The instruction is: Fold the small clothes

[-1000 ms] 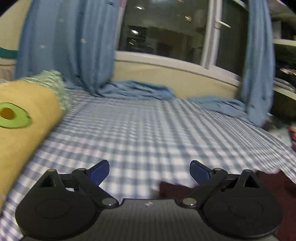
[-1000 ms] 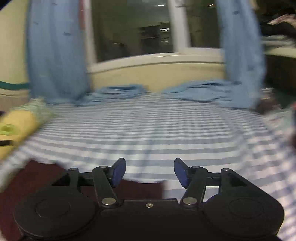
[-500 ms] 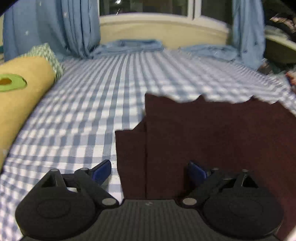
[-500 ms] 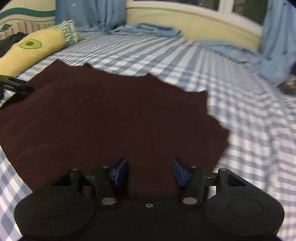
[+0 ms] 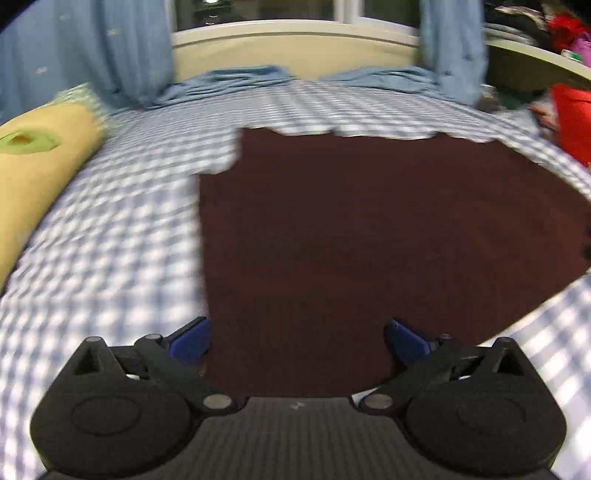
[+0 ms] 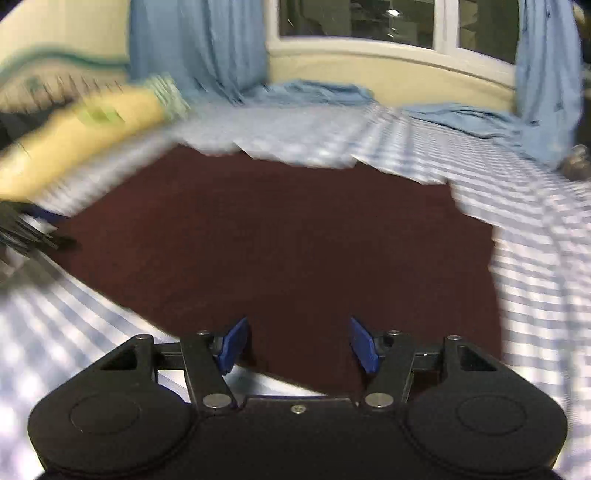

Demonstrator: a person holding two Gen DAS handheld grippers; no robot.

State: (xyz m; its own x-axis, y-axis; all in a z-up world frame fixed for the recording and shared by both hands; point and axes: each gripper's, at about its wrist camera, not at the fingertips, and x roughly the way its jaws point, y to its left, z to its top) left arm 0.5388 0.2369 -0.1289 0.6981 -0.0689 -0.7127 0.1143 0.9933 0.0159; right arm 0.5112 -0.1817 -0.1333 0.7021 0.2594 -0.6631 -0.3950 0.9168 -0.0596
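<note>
- Lying flat on the bed (image 5: 122, 221), a dark maroon garment (image 5: 369, 240) was spread over the blue-and-white checked sheet, its far edge ragged in outline and its near edge running toward both cameras.
- The left tool (image 5: 297, 338) hovered over the garment's near left corner with its blue fingertips (image 5: 190, 338) spread as wide as they go; its jaws had just been opening, and the cloth lay beneath the gap, not pinched.
- The right tool (image 6: 299, 343) hung over the garment's near edge, toward its right side, with its blue fingertips (image 6: 364, 345) partly apart; its jaws had also just been opening, and nothing was pressed between them.
- A yellow bolster pillow (image 5: 33, 173) with an avocado print lay along the left side of the bed, well apart from the garment.
- Blue curtains (image 6: 195, 48) hung at the window (image 6: 354, 18) beyond the bed, their hems pooled on the sheet's far edge.
- Something red (image 5: 572, 122) sat at the right edge of the left wrist view; what it was could not be told.
</note>
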